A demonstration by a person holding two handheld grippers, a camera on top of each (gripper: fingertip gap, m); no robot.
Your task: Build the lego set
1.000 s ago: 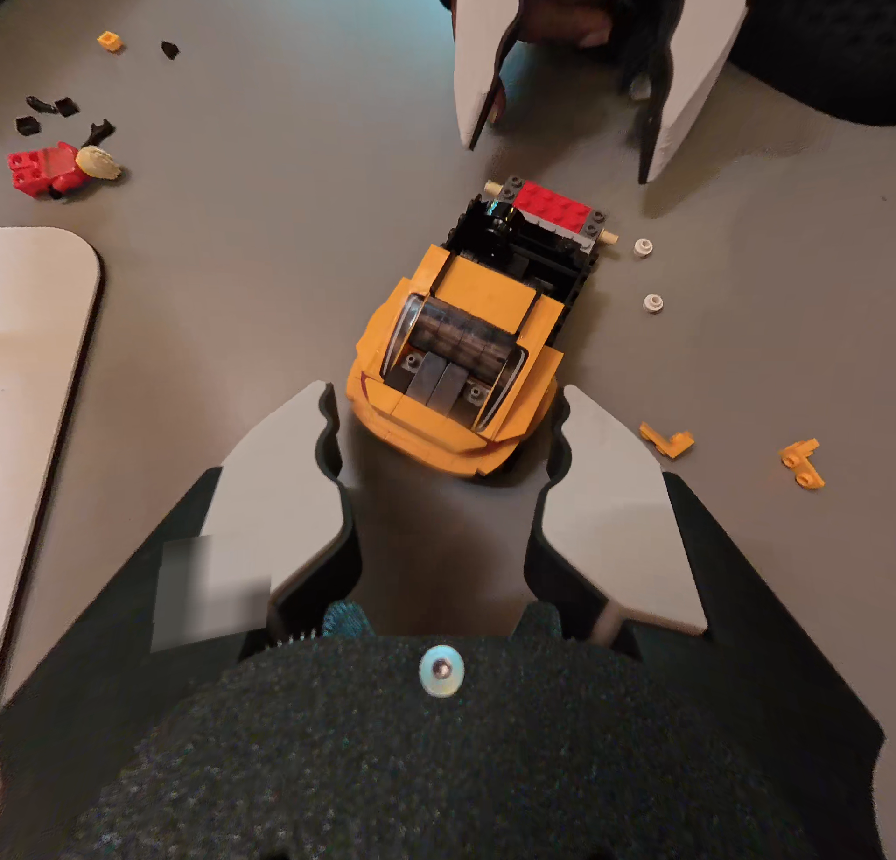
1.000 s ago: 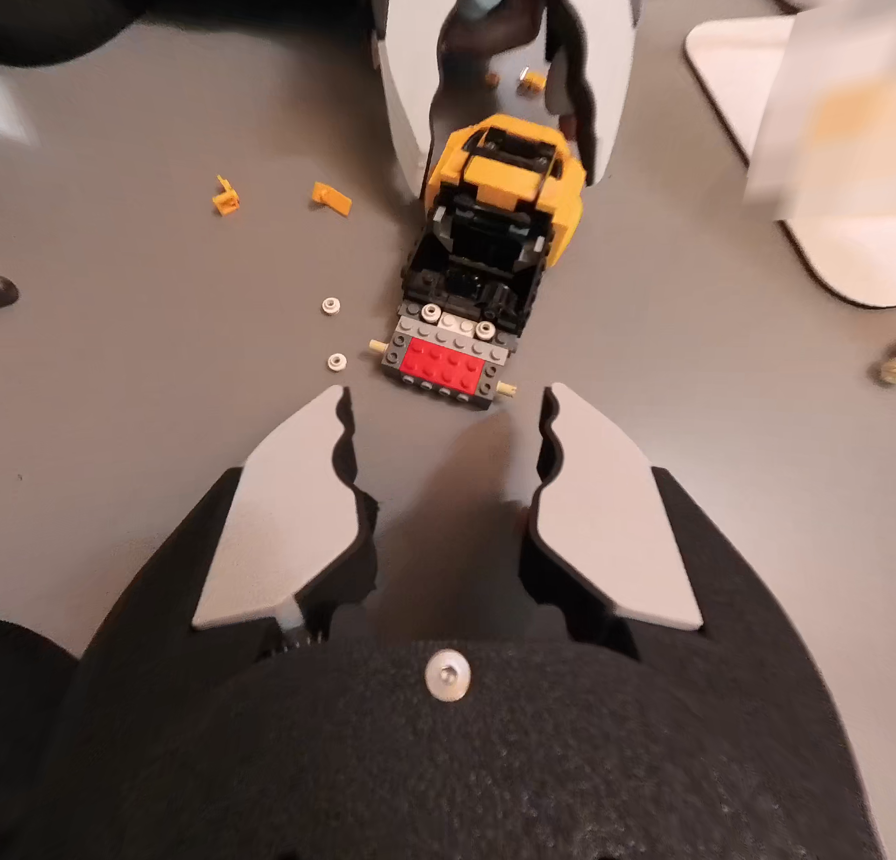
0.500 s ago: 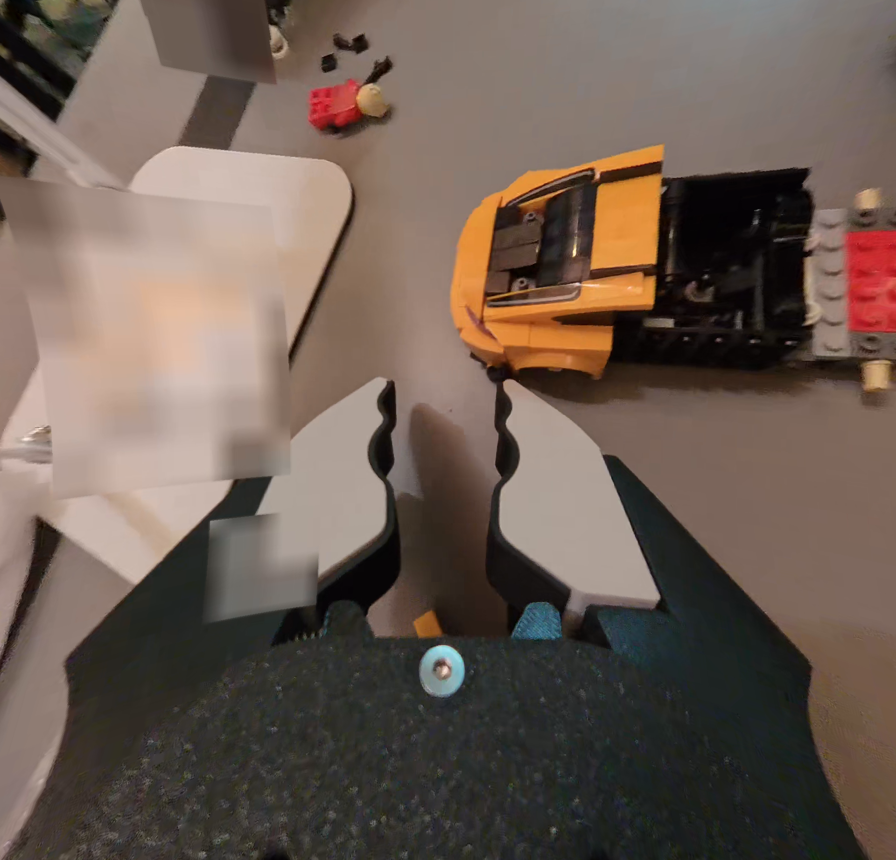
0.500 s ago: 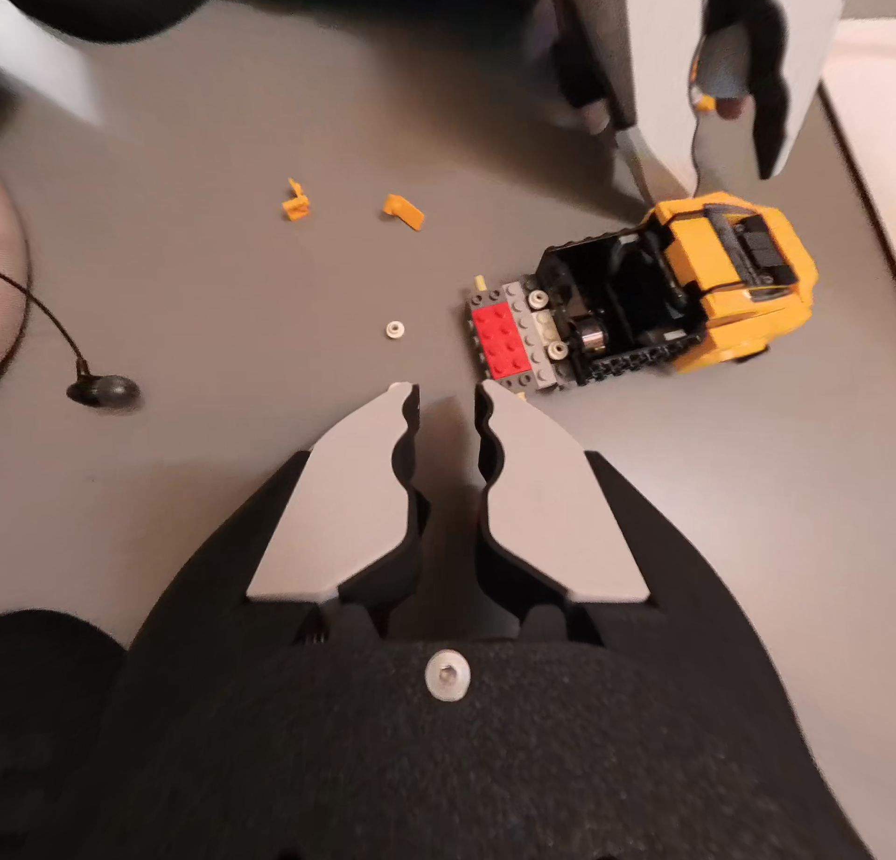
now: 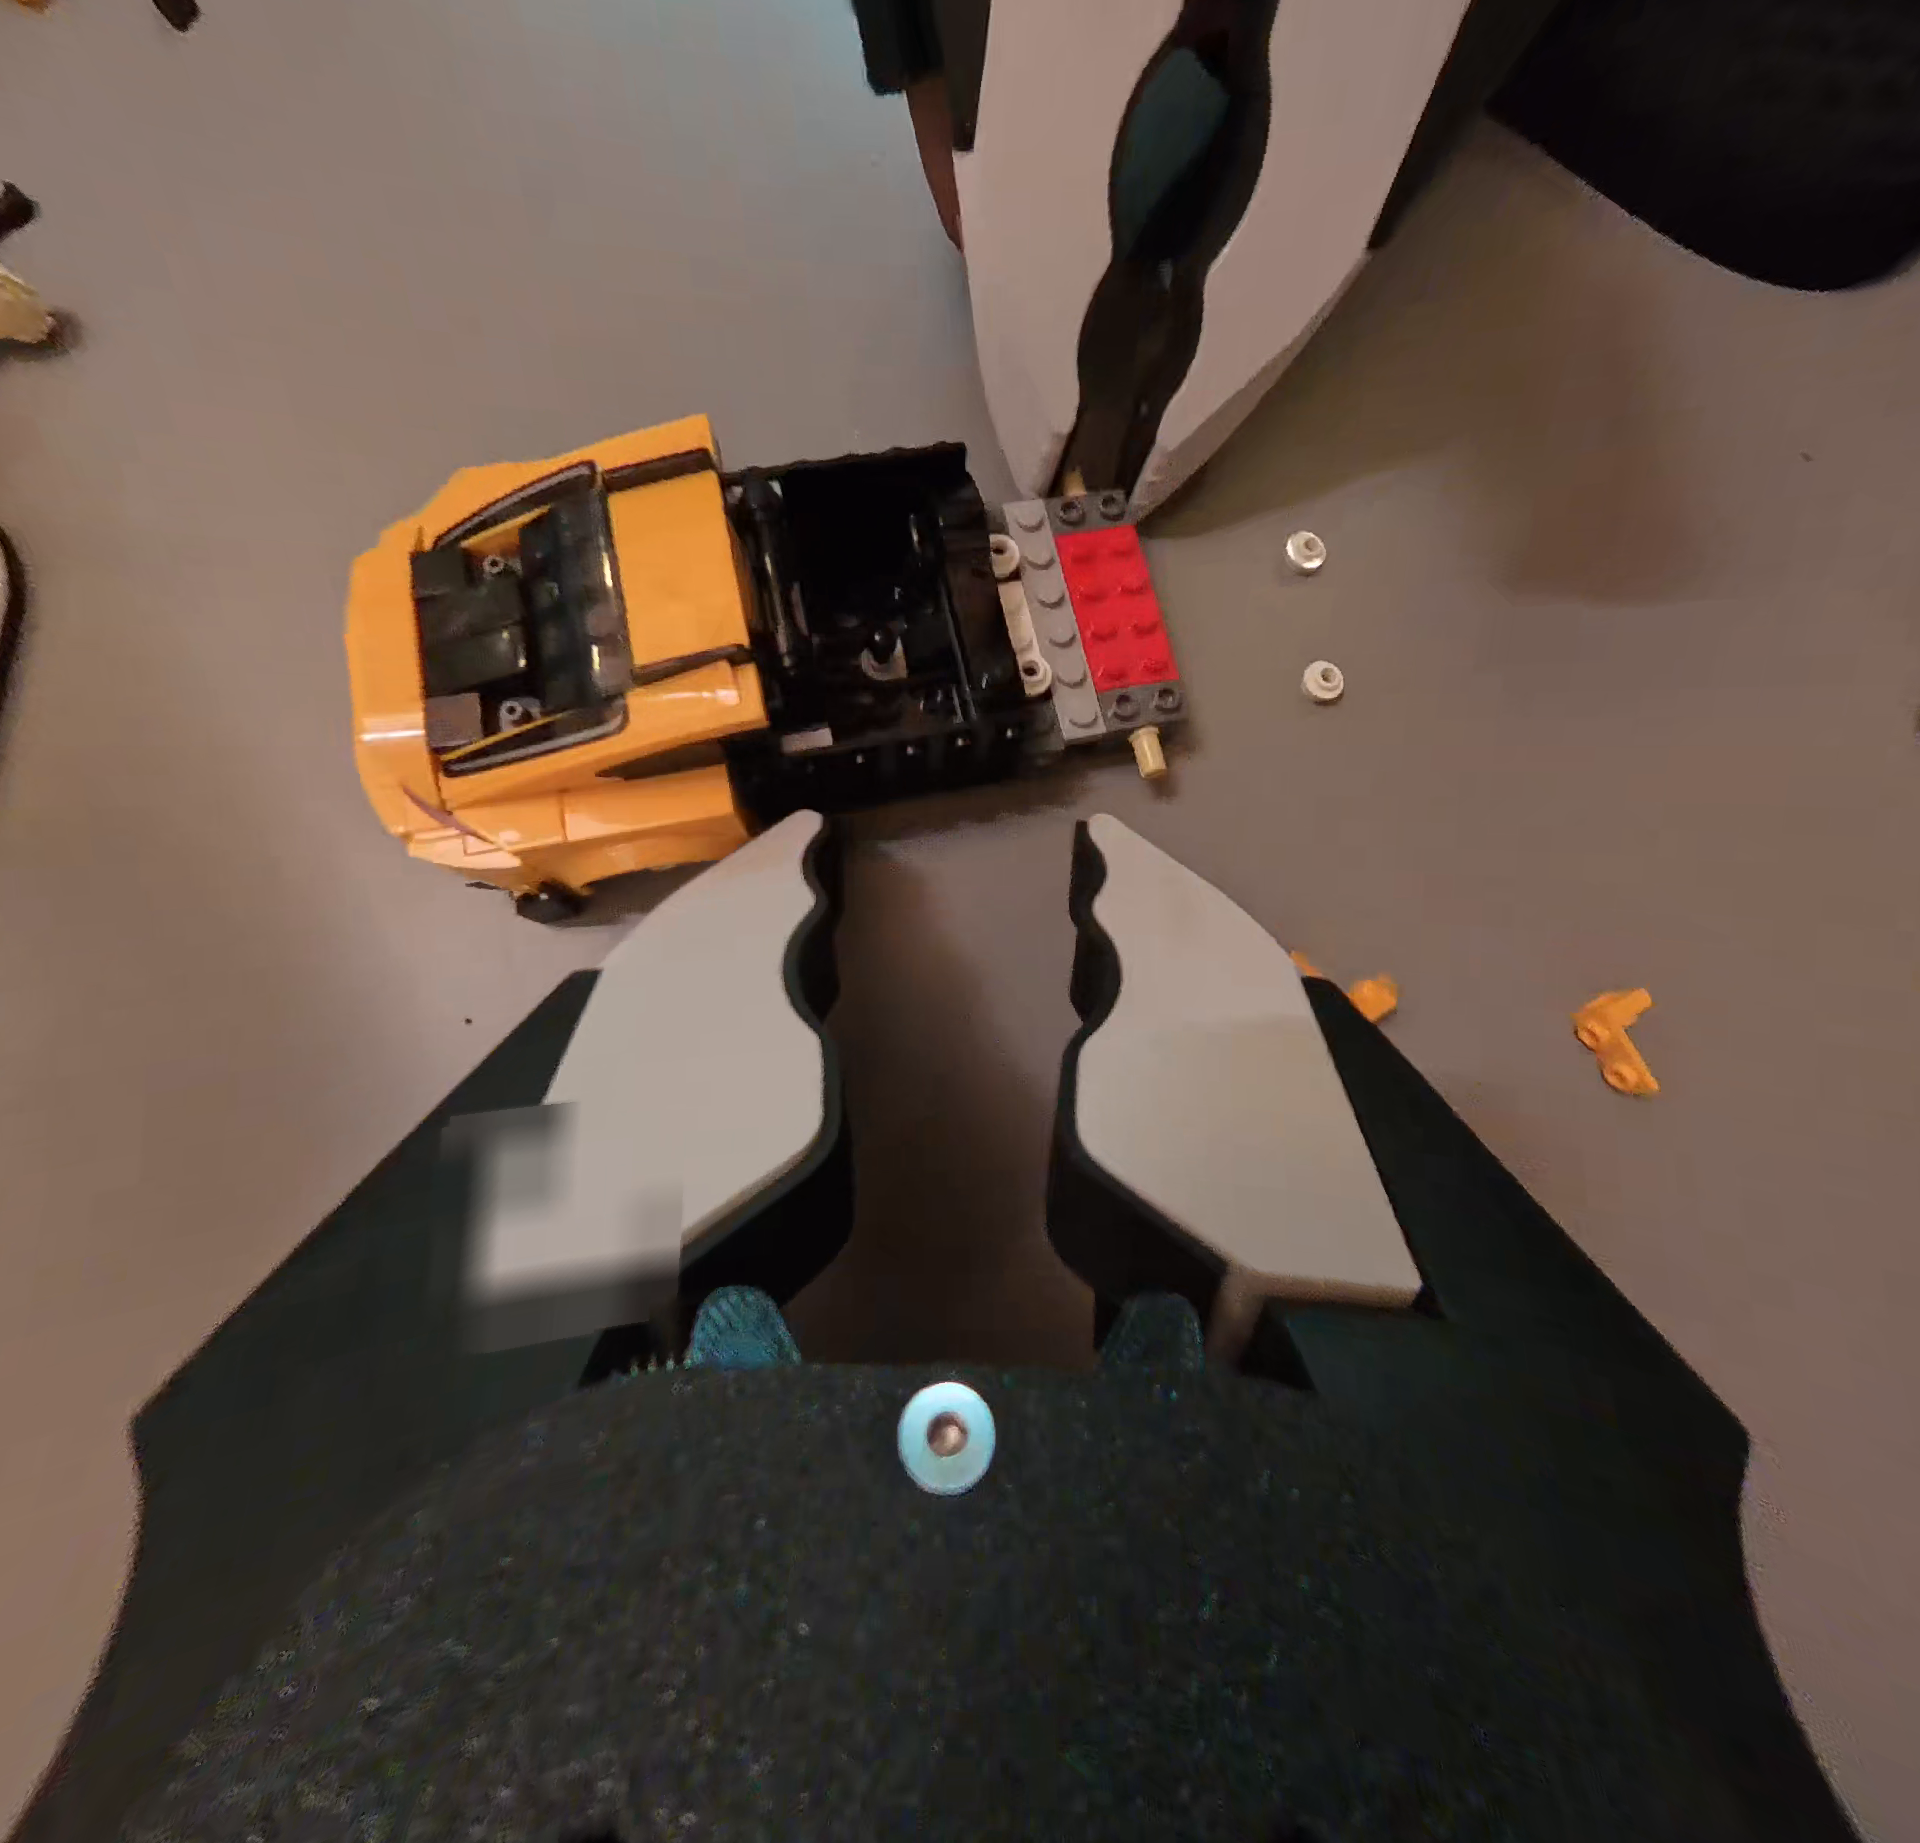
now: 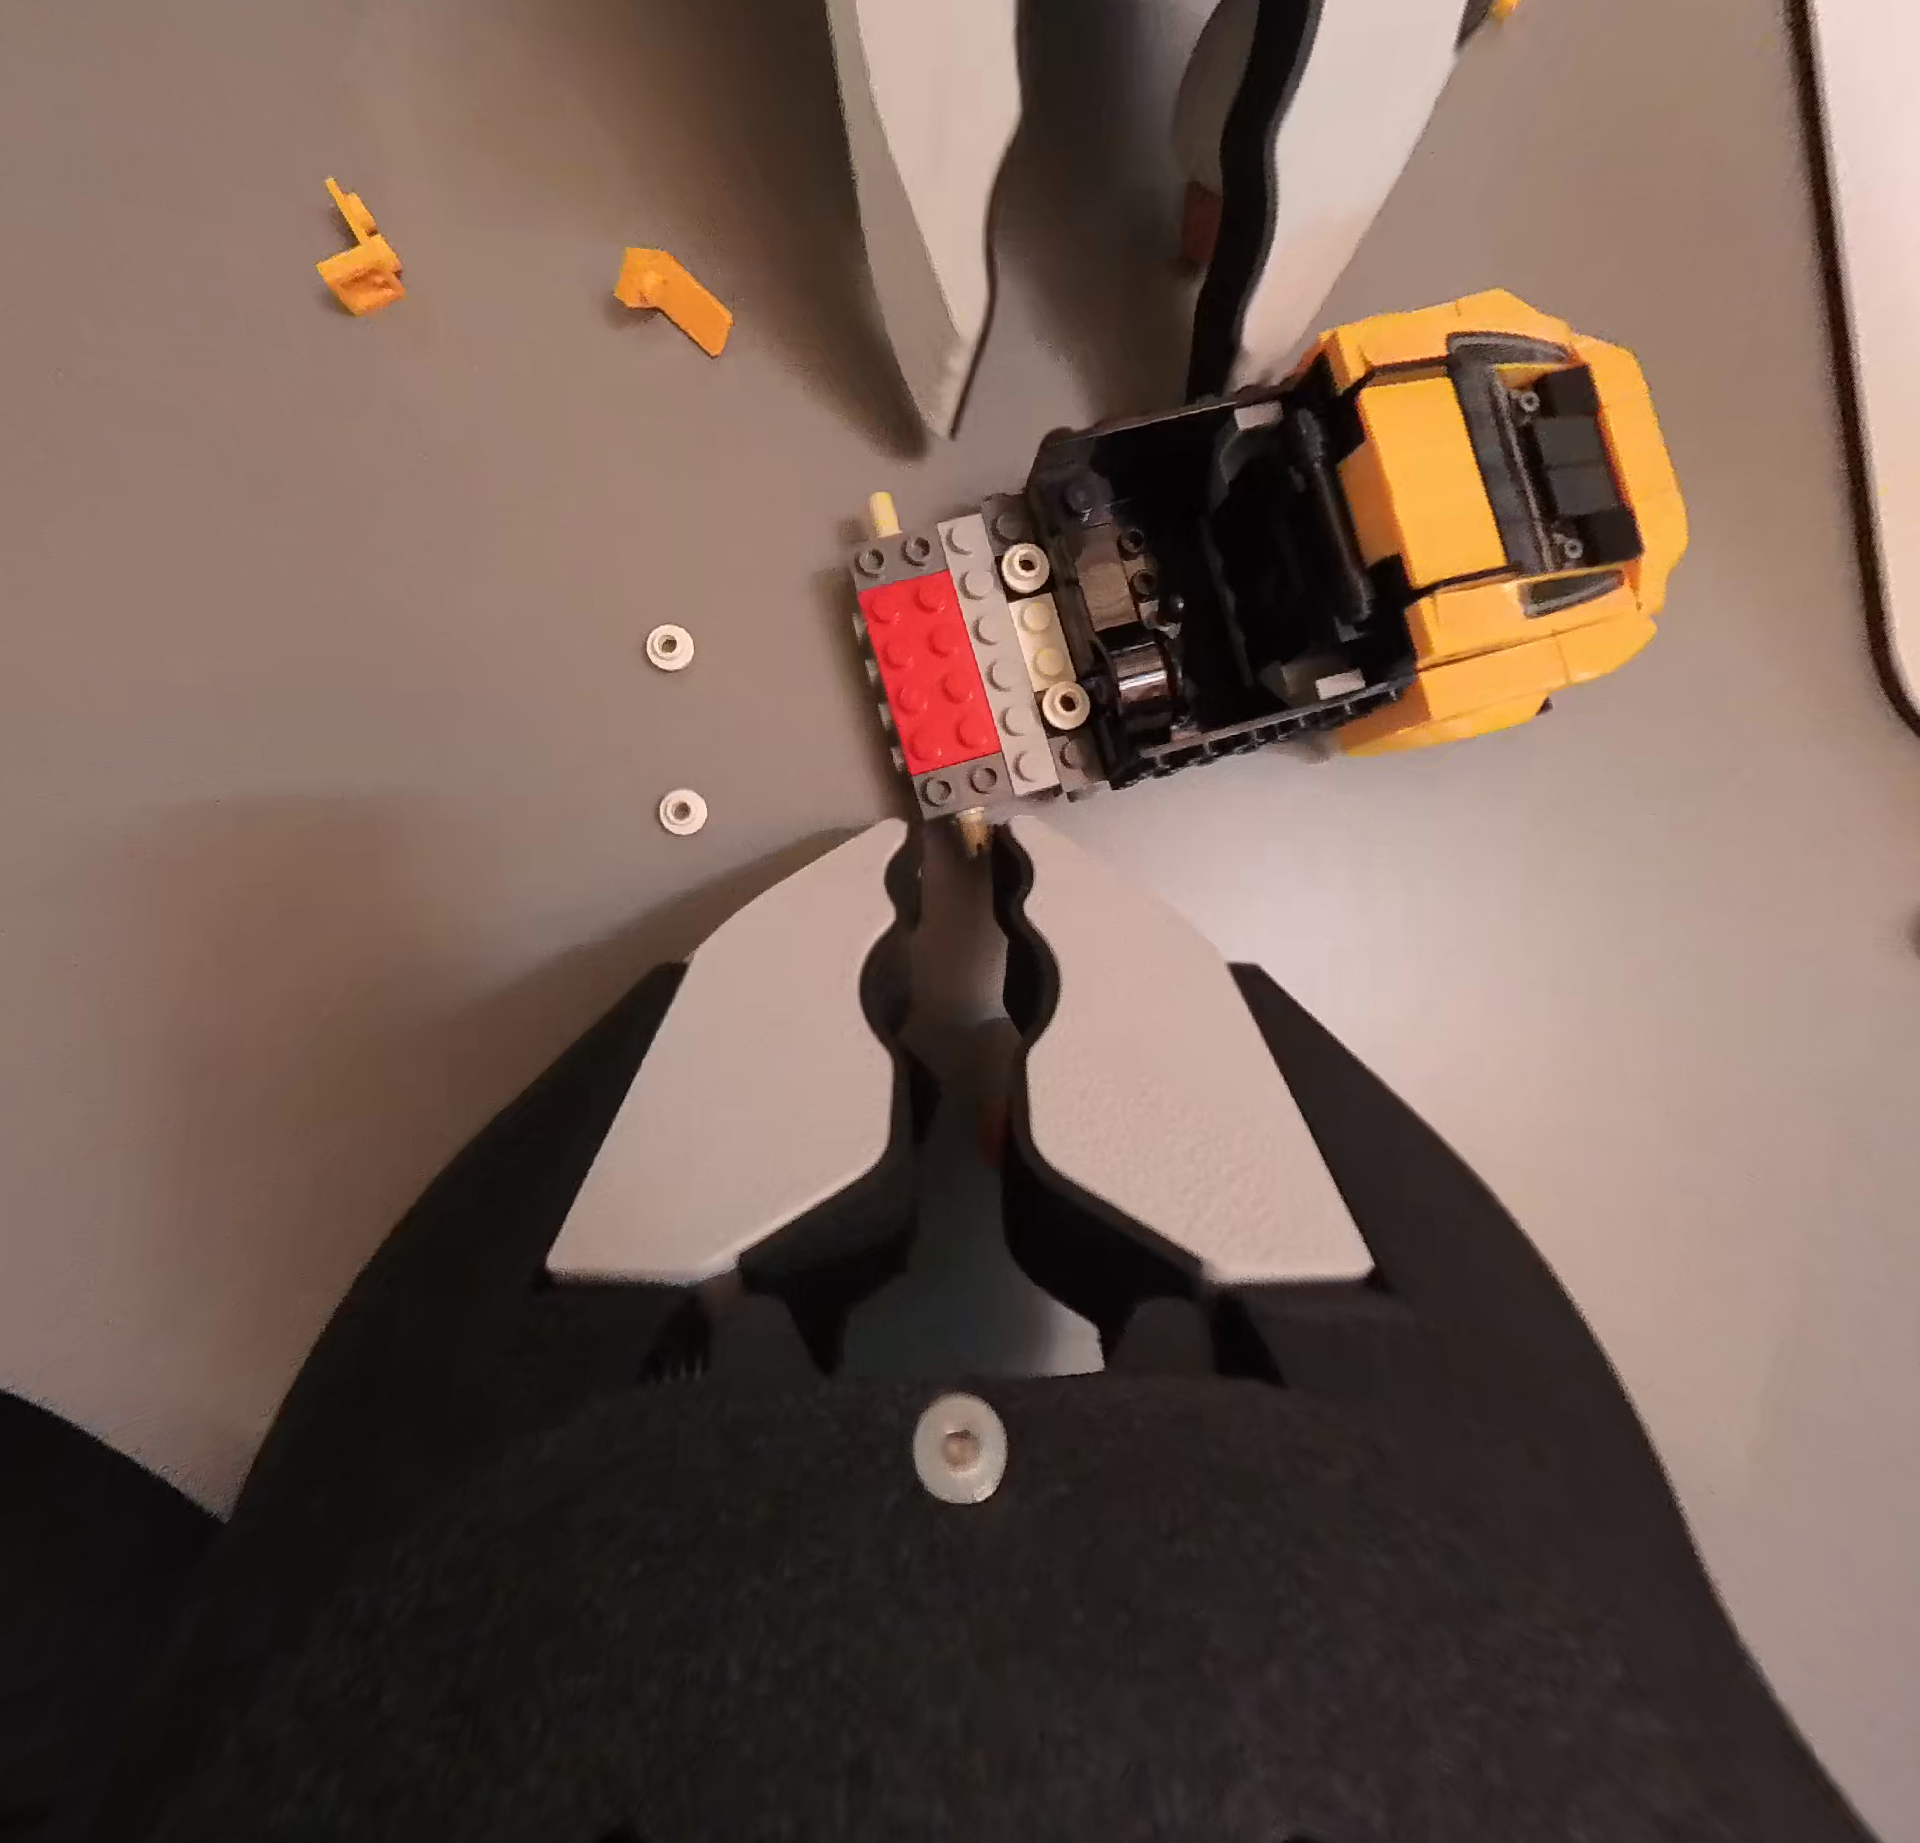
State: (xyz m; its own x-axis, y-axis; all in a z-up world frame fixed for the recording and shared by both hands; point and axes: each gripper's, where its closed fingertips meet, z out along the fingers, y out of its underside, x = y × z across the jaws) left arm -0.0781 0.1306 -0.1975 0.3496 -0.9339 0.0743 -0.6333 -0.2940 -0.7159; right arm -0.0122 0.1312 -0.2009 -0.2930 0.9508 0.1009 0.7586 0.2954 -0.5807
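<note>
A toy brick car (image 5: pixel 582 650) lies crosswise on the grey table (image 5: pixel 416 235), with an orange front, a black open middle and a red and grey rear plate (image 5: pixel 1112 619). My left gripper (image 5: pixel 951 837) is open and empty, its tips just short of the car's near side. It also shows in the right wrist view (image 6: pixel 1075 401), beyond the car. My right gripper (image 6: pixel 961 848) is nearly closed. A tan axle pin (image 6: pixel 975 837) at the car's rear stands between its tips, with a gap beside it. The right gripper also shows in the left wrist view (image 5: pixel 1107 484).
Two small white round studs (image 5: pixel 1304 552) (image 5: pixel 1322 681) lie behind the car's rear. Loose orange pieces (image 5: pixel 1616 1040) (image 6: pixel 358 271) (image 6: pixel 670 302) lie on the table. A white board (image 6: pixel 1870 235) is at the right edge of the right wrist view. The tips of one gripper are about 7 centimeters away from the tips of the other.
Both grippers narrowed from wide open. The car has turned about a quarter turn on the table. The right gripper came up to the rear axle pin, the left to the car's side.
</note>
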